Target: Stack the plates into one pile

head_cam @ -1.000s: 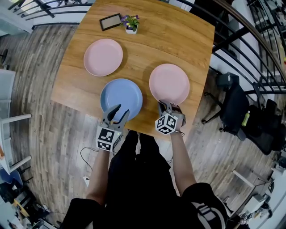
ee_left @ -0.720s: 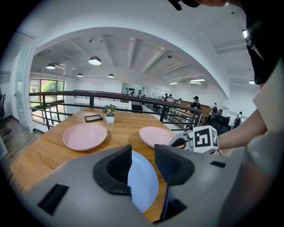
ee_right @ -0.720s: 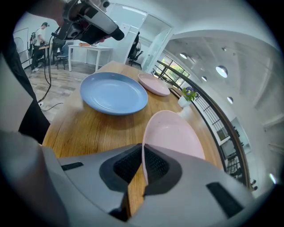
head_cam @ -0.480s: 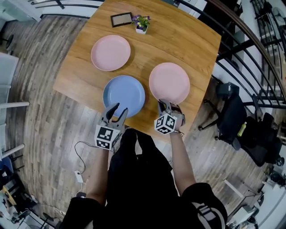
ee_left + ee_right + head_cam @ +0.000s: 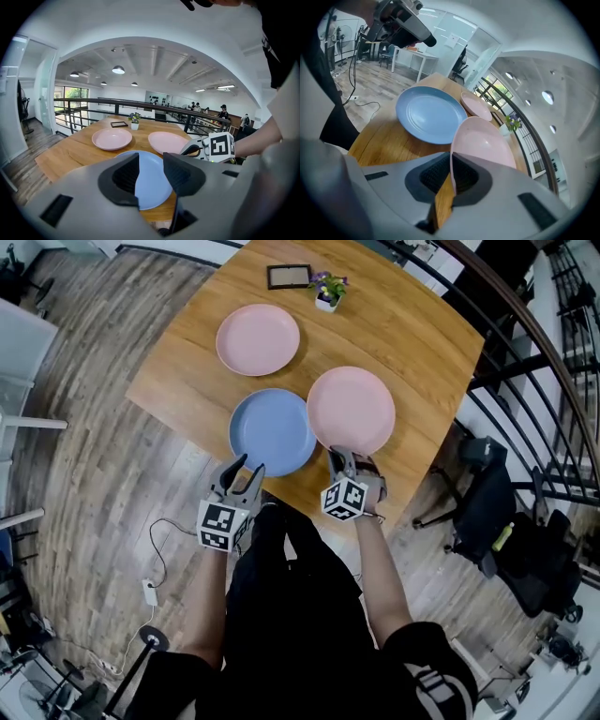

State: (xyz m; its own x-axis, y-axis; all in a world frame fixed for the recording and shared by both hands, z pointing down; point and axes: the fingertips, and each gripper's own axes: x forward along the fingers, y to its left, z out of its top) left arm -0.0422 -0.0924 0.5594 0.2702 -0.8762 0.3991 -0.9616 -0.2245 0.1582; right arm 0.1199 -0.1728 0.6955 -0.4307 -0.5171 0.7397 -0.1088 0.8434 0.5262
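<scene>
Table [image 5: 412, 329], right gripper [image 5: 342, 457] pinching nearer pink plate [image 5: 352, 407] rim, blue plate [image 5: 272, 430] beside

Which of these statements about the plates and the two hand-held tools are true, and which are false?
1. The right tool is clamped on the rim of a pink plate. True.
2. The left tool holds the blue plate. False: its jaws stand apart and empty, just short of that plate.
3. The three plates are stacked in one pile. False: they are spread side by side, and the second pink plate sits alone farther back.
4. A small flower pot stands near the far edge of the table. True.
</scene>
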